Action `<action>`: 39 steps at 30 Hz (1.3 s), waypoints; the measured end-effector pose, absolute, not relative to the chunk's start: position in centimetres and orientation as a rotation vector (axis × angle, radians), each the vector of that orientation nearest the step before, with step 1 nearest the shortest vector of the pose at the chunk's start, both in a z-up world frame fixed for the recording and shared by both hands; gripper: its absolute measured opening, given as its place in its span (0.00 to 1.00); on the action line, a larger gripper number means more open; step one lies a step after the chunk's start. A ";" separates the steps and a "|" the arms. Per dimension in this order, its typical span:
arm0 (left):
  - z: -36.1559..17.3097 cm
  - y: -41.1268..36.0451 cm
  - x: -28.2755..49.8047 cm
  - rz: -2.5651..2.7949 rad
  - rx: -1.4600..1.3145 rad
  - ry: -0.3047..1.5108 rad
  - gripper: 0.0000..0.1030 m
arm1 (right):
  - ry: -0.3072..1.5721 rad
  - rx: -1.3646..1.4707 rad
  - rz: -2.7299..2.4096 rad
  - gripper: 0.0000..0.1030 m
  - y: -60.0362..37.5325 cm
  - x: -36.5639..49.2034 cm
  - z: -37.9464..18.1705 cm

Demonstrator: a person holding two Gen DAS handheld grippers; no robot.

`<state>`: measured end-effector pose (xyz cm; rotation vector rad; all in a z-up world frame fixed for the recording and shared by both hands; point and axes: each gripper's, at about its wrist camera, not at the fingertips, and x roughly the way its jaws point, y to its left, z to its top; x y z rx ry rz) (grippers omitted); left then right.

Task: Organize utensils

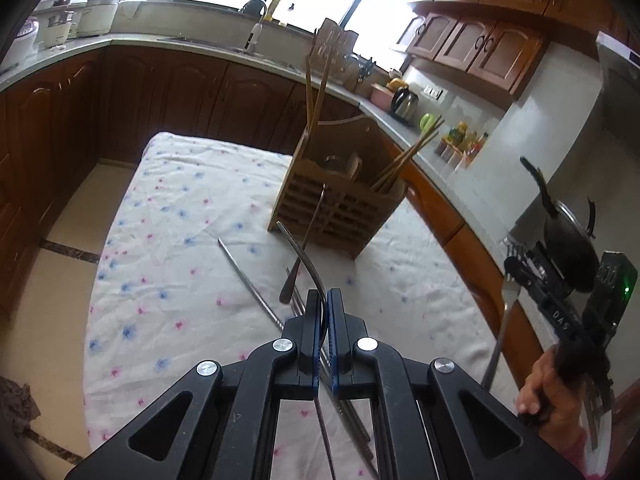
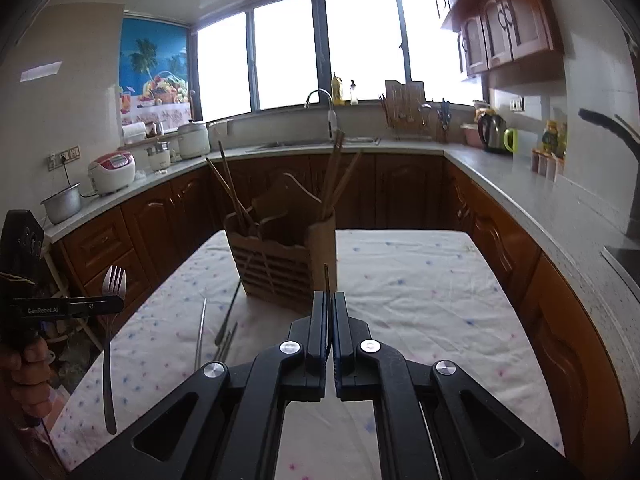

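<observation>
My left gripper (image 1: 323,300) is shut on a metal fork (image 1: 298,254), held above the flowered tablecloth; the right wrist view shows that fork (image 2: 113,284) upright in it at the far left. My right gripper (image 2: 329,300) is shut on a thin brown chopstick (image 2: 326,278) in front of the wooden utensil holder (image 2: 280,264). The holder (image 1: 340,204) stands mid-table with wooden chopsticks (image 1: 404,160) in it. On the cloth lie a metal chopstick (image 1: 248,280) and a dark spoon (image 1: 302,252) leaning on the holder.
The table with its cloth (image 1: 172,240) is ringed by a kitchen counter (image 2: 520,196) with a kettle (image 2: 493,133), rice cookers (image 2: 114,170) and a sink tap (image 2: 326,108). A pan (image 1: 568,240) sits on the stove at right.
</observation>
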<state>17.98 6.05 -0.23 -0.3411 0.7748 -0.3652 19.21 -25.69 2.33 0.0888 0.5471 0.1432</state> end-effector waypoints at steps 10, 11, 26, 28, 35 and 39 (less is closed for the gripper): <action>2.1 6.4 18.9 -0.347 -0.361 0.659 0.01 | 0.372 0.096 0.132 0.02 -24.9 19.8 3.4; 2.4 6.4 19.1 -0.343 -0.361 0.642 0.01 | 0.358 0.097 0.127 0.02 -24.8 20.0 3.5; 7.2 4.1 23.2 -0.219 -0.283 0.211 0.01 | 0.124 0.024 0.000 0.02 -23.6 26.2 6.8; 7.2 3.2 24.2 -0.198 -0.270 0.162 0.01 | 0.104 0.006 -0.004 0.02 -23.3 27.3 7.0; 5.6 -1.1 27.3 -0.148 -0.179 0.056 0.01 | 0.026 -0.081 -0.039 0.02 -21.5 30.4 6.9; 2.8 -3.1 28.6 -0.136 -0.104 0.016 0.01 | -0.011 -0.134 -0.059 0.02 -20.2 31.8 6.1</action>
